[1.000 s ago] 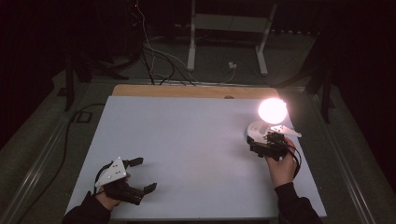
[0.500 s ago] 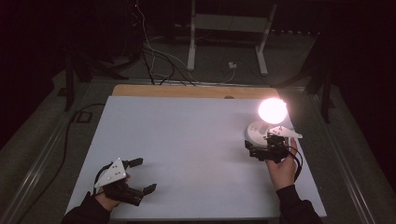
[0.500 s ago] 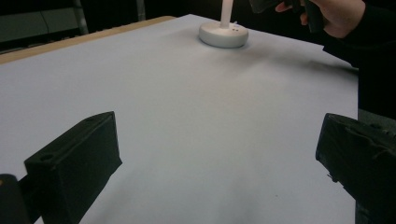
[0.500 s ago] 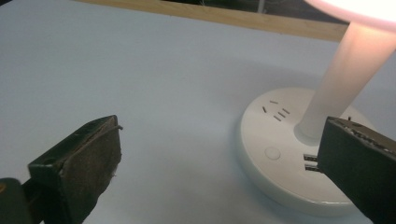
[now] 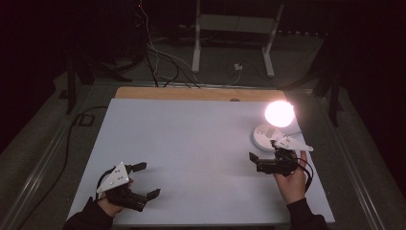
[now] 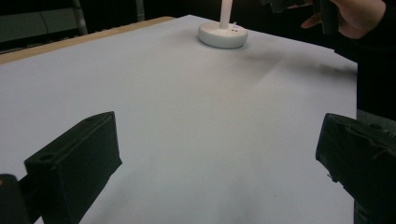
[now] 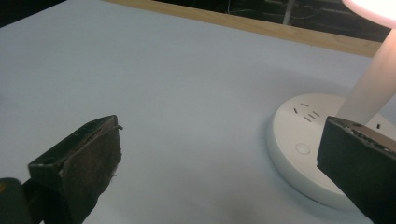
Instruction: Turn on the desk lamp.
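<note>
Desk lamp on a white table sheet, seen from three cameras. The lamp (image 5: 273, 128) stands at the right side of the table (image 5: 191, 143), toward its far half, and it is lit: the head glows bright above the round white base (image 7: 308, 149), with the white stem rising from the base's far part. A small round button (image 7: 302, 149) sits on the top of the base, beside a few short marks.

Your right gripper (image 5: 262, 162) lies just beside the base, on its near side, held in your right hand (image 5: 291, 179). Its jaws stand wide apart and hold nothing; in the right gripper view the base lies partly behind the right jaw, and neither jaw touches it (the button lies a little inside that jaw's line).

Your left gripper (image 5: 143, 181) rests near the front left corner of the table, well apart from the lamp. Its jaws are likewise spread and empty, with only bare sheet between them in the left gripper view, where the lamp base (image 6: 222, 34) appears far off.

Progress, as a judgement: with the lamp shining, the switching-on appears done, or else the lamp awaits being turned off or moved. No grip on base or stem is made. If more is left, it falls to your right gripper, which is placed to press the button or to close on the base's rim; your left gripper seems to have no part at this stage.
</note>
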`<state>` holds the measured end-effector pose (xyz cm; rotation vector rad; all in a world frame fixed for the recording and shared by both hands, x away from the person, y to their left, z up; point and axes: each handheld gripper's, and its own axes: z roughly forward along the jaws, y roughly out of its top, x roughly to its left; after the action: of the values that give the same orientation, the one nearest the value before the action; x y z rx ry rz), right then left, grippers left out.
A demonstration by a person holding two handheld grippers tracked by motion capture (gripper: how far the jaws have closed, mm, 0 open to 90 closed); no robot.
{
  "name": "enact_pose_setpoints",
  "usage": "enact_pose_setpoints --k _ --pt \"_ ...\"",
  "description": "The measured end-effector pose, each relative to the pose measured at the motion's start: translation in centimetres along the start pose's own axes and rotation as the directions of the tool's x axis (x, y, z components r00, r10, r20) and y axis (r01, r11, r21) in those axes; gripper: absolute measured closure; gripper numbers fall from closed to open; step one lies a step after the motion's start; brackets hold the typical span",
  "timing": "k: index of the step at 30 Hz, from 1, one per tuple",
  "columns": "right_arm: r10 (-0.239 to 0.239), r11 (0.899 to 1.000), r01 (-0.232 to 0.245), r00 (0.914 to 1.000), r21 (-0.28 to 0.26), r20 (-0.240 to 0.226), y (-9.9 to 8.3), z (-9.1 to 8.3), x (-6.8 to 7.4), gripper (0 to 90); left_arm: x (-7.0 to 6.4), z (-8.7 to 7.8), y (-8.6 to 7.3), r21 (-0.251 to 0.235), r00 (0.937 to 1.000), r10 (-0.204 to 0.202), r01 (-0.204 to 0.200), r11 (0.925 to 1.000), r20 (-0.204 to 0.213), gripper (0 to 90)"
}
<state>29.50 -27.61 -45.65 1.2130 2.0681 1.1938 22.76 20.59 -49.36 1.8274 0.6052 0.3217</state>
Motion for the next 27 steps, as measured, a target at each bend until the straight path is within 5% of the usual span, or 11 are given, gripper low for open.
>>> enact_pose_setpoints --k 16,27 --pt "-0.058 0.998 0.057 0.9965 -0.019 -0.06 -3.5 -1.2 0.7 0.0 -0.1 0.0 0.0 0.003 1.0 0.002 -0.002 1.0 0.001 0.3" --pt "-0.107 0.99 0.118 0.9859 0.079 -0.128 -6.4 -1.1 0.5 0.0 -0.1 0.0 0.0 0.005 1.0 0.0 0.0 1.0 0.0 0.3"
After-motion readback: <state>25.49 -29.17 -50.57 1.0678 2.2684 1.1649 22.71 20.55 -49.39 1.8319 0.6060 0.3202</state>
